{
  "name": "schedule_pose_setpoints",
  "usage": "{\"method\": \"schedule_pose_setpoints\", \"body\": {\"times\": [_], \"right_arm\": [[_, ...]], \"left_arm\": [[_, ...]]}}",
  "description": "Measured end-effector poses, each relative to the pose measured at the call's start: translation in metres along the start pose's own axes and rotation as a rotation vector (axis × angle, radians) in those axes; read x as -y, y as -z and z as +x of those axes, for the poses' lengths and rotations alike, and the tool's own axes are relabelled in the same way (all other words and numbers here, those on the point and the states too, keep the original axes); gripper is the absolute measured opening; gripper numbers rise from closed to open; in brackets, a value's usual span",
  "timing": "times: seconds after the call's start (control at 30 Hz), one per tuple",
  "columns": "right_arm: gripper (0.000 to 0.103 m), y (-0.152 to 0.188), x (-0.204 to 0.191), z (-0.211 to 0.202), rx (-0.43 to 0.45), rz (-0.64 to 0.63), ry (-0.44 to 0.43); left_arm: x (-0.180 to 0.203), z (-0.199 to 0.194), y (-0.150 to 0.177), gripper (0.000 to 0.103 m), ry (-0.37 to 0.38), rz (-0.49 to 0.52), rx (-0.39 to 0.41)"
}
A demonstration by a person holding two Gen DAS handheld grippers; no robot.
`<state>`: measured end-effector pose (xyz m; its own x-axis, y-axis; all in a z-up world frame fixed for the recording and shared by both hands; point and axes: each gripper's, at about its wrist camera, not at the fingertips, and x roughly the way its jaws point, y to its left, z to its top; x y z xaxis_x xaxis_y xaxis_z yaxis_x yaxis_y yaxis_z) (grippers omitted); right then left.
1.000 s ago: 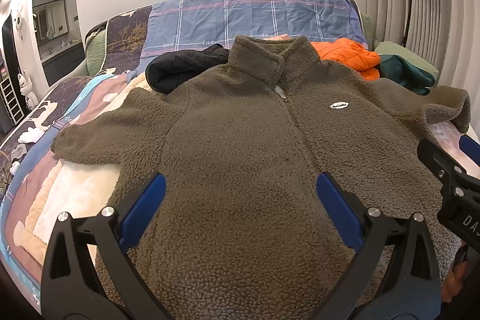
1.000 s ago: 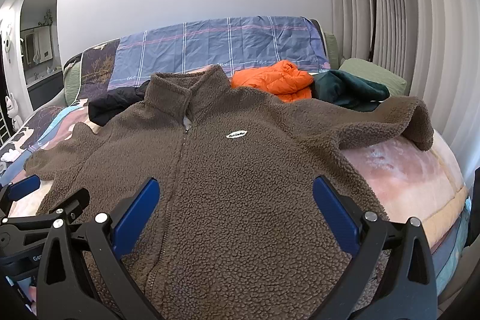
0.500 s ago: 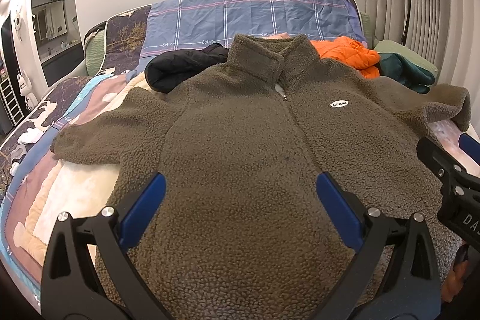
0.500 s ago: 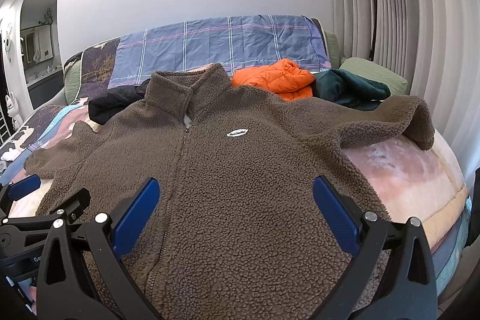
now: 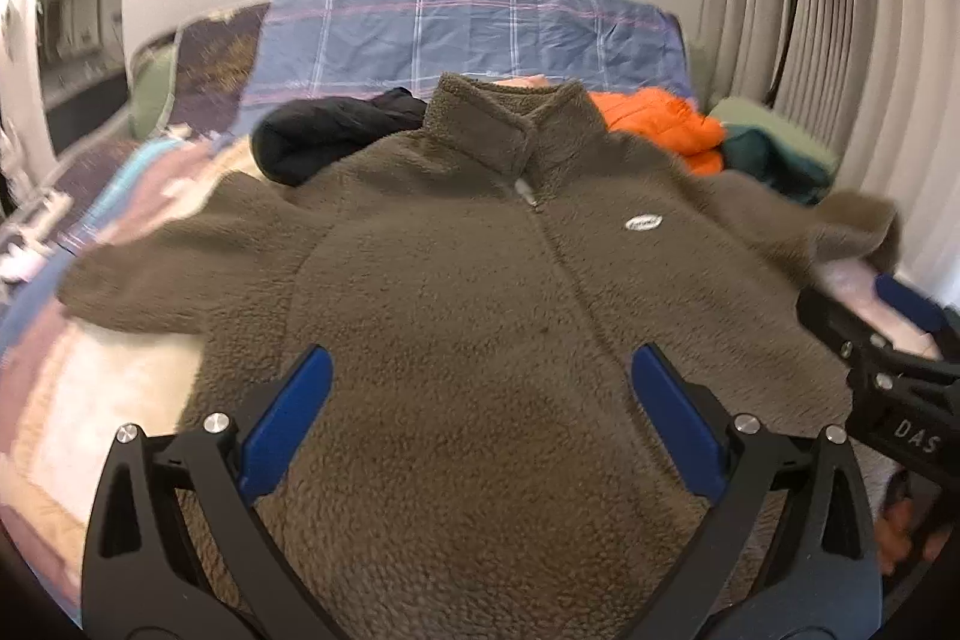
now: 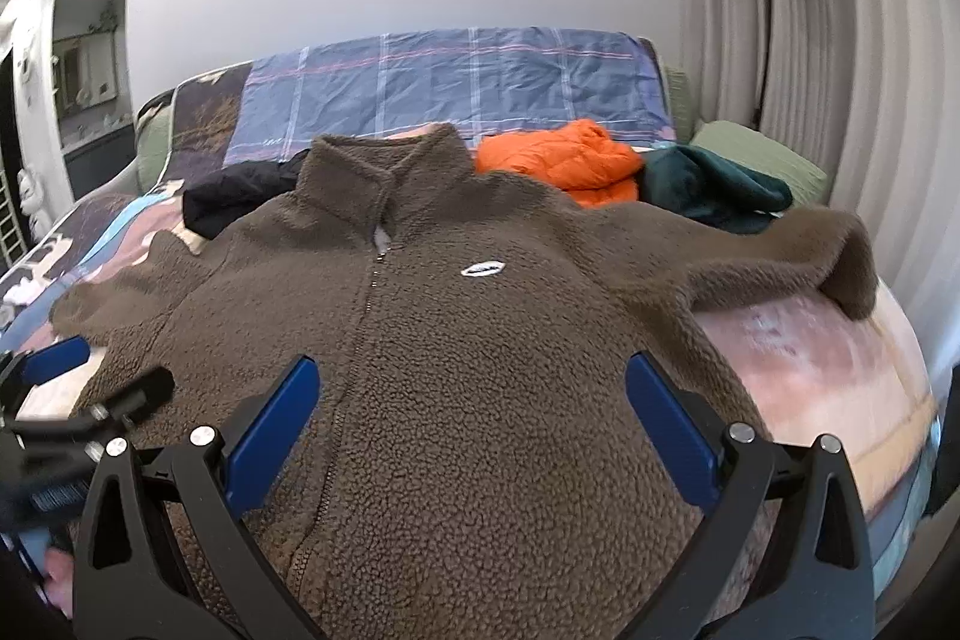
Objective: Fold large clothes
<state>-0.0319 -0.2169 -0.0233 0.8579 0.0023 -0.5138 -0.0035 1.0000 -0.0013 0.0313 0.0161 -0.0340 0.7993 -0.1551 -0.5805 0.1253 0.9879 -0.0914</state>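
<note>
The brown fleece jacket (image 6: 480,370) lies face up and zipped across the bed (image 6: 840,388), collar toward the headboard and both sleeves spread out, with nothing folded so far. Its right-hand sleeve (image 6: 798,256) reaches the bed's edge and its cuff is bent over, so it could slide off or drag the body askew if pulled carelessly. The pile is thick and springy; a shallow pinch would likely catch only the top layer and lift the front away from the back, giving a lumpy fold. The left gripper (image 5: 480,412) and the right gripper (image 6: 468,406) both hover above the lower body with jaws spread wide, holding nothing. They sit near each other, so crossing paths is a risk. Beyond the collar, a black garment (image 6: 240,202), an orange jacket (image 6: 564,166) and a dark green garment (image 6: 714,190) lie close enough to get snagged by a swept sleeve.
</note>
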Motion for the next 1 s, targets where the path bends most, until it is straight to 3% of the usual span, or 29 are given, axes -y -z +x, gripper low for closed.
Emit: {"method": "schedule_pose_setpoints", "body": {"times": [0.13, 0.3, 0.47, 0.6, 0.73, 0.83, 0.9, 0.93, 1.0], "right_arm": [[0.102, -0.014, 0.004, 0.012, -0.023, -0.039, -0.002], [0.102, -0.016, 0.011, 0.032, -0.053, -0.046, 0.014], [0.102, -0.018, 0.017, 0.066, -0.176, -0.024, -0.023], [0.102, -0.024, 0.024, 0.092, -0.260, 0.020, -0.018], [0.102, -0.029, 0.020, 0.109, -0.284, 0.005, 0.014], [0.102, -0.031, 0.013, 0.117, -0.288, -0.025, 0.029], [0.102, -0.033, 0.008, 0.122, -0.296, -0.048, 0.030], [0.102, -0.034, 0.006, 0.124, -0.298, -0.058, 0.030], [0.102, -0.037, 0.003, 0.127, -0.291, -0.074, 0.029]], "left_arm": [[-0.060, 0.011, -0.012, 0.090, -0.011, -0.131, -0.041], [-0.181, 0.031, -0.010, 0.078, -0.198, -0.388, -0.120], [-0.302, 0.058, 0.009, 0.073, -0.261, -0.686, -0.189], [-0.358, 0.079, 0.008, 0.073, -0.274, -0.770, -0.172], [-0.401, 0.102, 0.006, 0.073, -0.282, -0.881, -0.167], [-0.428, 0.112, 0.011, 0.052, -0.263, -0.971, -0.130], [-0.439, 0.118, 0.013, 0.023, -0.248, -1.016, -0.128], [-0.442, 0.121, 0.012, 0.016, -0.233, -1.028, -0.122], [-0.442, 0.122, 0.002, 0.014, -0.233, -1.017, -0.107]]}}
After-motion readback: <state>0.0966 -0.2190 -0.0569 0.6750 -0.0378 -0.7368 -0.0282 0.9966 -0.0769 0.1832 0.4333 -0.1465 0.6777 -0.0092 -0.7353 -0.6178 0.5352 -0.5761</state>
